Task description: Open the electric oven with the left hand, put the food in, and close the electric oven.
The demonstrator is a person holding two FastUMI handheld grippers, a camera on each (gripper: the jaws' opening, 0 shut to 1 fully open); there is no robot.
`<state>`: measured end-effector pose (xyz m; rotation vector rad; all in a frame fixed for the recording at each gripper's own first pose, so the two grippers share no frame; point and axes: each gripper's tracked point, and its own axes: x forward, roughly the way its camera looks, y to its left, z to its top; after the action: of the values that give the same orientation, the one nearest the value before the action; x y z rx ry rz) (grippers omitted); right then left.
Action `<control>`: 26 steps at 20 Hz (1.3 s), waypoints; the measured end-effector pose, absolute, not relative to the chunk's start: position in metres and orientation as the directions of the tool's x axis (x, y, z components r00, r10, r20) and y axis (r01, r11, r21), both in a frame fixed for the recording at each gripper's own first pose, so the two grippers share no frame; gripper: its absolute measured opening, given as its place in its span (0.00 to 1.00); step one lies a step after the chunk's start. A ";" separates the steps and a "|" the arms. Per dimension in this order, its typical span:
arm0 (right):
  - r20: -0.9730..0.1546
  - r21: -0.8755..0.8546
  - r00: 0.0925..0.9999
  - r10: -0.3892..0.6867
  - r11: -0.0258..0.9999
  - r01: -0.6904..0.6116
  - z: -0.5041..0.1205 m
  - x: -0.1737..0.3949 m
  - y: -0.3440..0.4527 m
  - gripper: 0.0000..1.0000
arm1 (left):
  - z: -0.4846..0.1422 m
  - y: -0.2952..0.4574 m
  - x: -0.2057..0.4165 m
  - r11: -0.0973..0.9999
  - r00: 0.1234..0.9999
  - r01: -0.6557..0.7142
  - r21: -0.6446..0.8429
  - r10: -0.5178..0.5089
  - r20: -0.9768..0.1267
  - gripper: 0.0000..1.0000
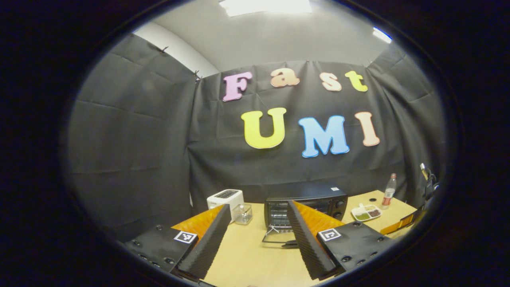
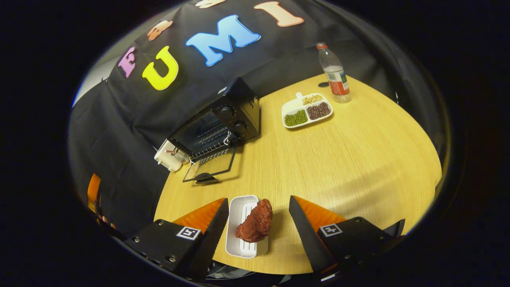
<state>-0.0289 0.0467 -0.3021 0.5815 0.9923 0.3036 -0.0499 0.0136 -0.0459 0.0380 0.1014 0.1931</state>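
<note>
Plainly the biggest risk sits at the lower middle of the right gripper view: the right gripper point(image 2: 259, 223) has its fingers spread wide around the food point(image 2: 255, 221) without touching it, and that reddish-brown, lumpy piece overhangs the edge of its small white tray point(image 2: 242, 239), so an off-centre pinch could roll it onto the table point(image 2: 338, 159). Up and left of it, the electric oven point(image 2: 217, 125) stands with its glass door point(image 2: 211, 165) dropped flat, possibly touching the tabletop. In the left gripper view, the left gripper point(image 1: 259, 235) is wide open and empty.
</note>
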 end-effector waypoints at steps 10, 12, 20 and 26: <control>-0.651 0.755 0.383 0.655 0.612 0.237 -0.324 -0.047 0.078 0.68 | -0.037 0.033 -0.069 0.967 0.965 -0.249 0.054 0.253 -0.072 0.99; -0.673 0.734 0.406 0.618 0.622 0.272 -0.332 -0.043 0.067 0.59 | -0.040 0.036 -0.067 0.966 0.963 -0.255 0.052 0.258 -0.076 0.95; -0.653 0.753 0.455 0.606 0.584 0.303 -0.305 -0.033 0.071 0.09 | -0.042 0.037 -0.057 0.973 0.971 -0.227 0.031 0.229 -0.071 0.95; -0.603 0.781 0.525 0.600 0.577 0.239 -0.261 -0.005 0.090 0.09 | -0.037 0.034 -0.051 0.981 0.979 -0.192 0.006 0.192 -0.072 0.95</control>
<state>-0.0045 0.0902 -0.2609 0.9699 1.0312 0.2625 -0.0510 0.0336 -0.0374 -0.0010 0.0725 0.1931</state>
